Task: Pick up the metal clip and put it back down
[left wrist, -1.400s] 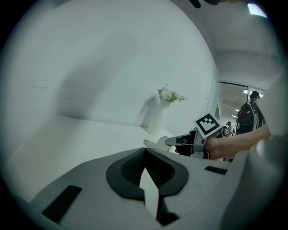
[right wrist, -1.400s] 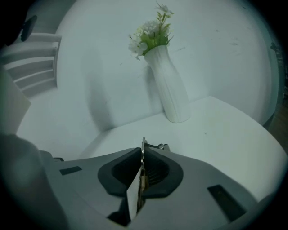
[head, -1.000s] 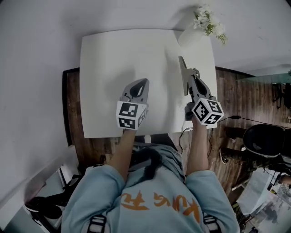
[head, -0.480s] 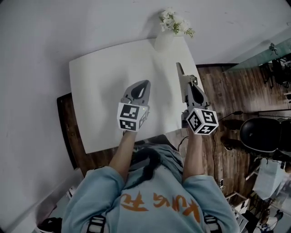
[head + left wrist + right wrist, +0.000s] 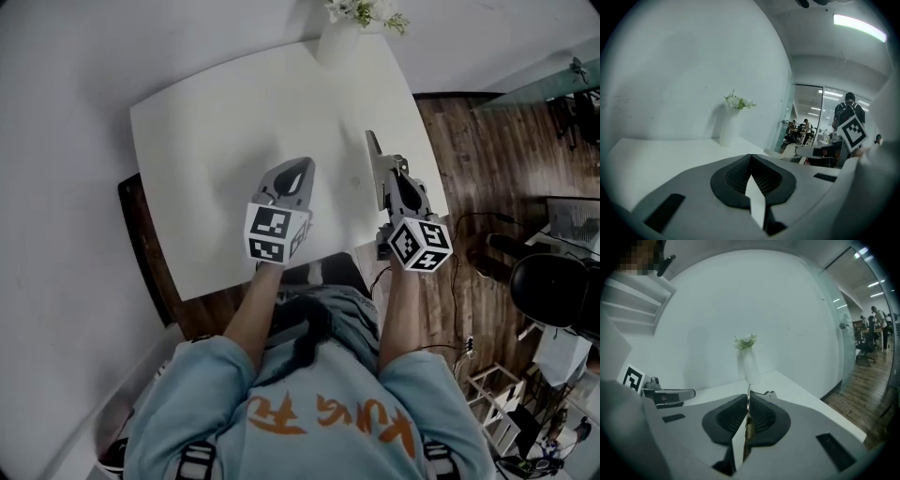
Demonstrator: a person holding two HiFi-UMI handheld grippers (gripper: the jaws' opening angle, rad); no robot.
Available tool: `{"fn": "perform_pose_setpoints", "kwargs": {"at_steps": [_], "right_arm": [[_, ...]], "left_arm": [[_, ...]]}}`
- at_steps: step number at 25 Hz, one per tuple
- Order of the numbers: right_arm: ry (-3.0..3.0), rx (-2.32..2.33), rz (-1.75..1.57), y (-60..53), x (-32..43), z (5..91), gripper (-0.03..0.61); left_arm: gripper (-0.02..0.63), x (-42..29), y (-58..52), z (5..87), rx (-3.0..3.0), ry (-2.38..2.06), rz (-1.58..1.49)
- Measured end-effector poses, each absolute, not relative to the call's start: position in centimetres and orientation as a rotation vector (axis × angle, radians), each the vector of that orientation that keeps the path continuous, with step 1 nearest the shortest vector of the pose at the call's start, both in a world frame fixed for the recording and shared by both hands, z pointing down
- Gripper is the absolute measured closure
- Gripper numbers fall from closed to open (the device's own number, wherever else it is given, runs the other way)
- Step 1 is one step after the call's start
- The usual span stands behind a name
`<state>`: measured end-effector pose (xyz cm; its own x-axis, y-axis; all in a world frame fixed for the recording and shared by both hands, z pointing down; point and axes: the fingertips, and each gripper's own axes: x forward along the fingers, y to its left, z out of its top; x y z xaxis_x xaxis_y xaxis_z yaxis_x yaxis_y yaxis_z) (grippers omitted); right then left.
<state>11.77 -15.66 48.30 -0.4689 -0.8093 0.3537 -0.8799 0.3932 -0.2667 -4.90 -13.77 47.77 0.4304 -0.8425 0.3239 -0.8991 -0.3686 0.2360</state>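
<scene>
White table (image 5: pixel 206 141), wood floor (image 5: pixel 459 150), R gripper (image 5: pixel 748 398) clamps metal clip (image 5: pixel 767 393), L gripper (image 5: pixel 751 157) closed

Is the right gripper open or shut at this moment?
The right gripper is shut on the metal clip: in the right gripper view, its jaws press a thin metal strip between them.

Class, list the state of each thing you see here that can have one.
Left gripper: shut, empty.
Right gripper: shut on the metal clip.
Metal clip: clamped between the right gripper's jaws.
Vase: upright on the table, holding flowers.
</scene>
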Motion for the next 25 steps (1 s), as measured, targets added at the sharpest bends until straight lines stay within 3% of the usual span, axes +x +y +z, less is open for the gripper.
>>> {"fn": "perform_pose_setpoints", "kwargs": {"at_steps": [20,25], "right_arm": [[-2.209,1.833,1.053,-10.4,20.3,59.3,0.537],[-2.101,1.908,1.051,-11.4,22.6,59.4,0.474]], "left_arm": [[0.589,4.3,-13.0,53.2,2.387,-1.137,0.340],[0.589,7.2,-14.3,51.8,2.437,-1.092,0.320]]}}
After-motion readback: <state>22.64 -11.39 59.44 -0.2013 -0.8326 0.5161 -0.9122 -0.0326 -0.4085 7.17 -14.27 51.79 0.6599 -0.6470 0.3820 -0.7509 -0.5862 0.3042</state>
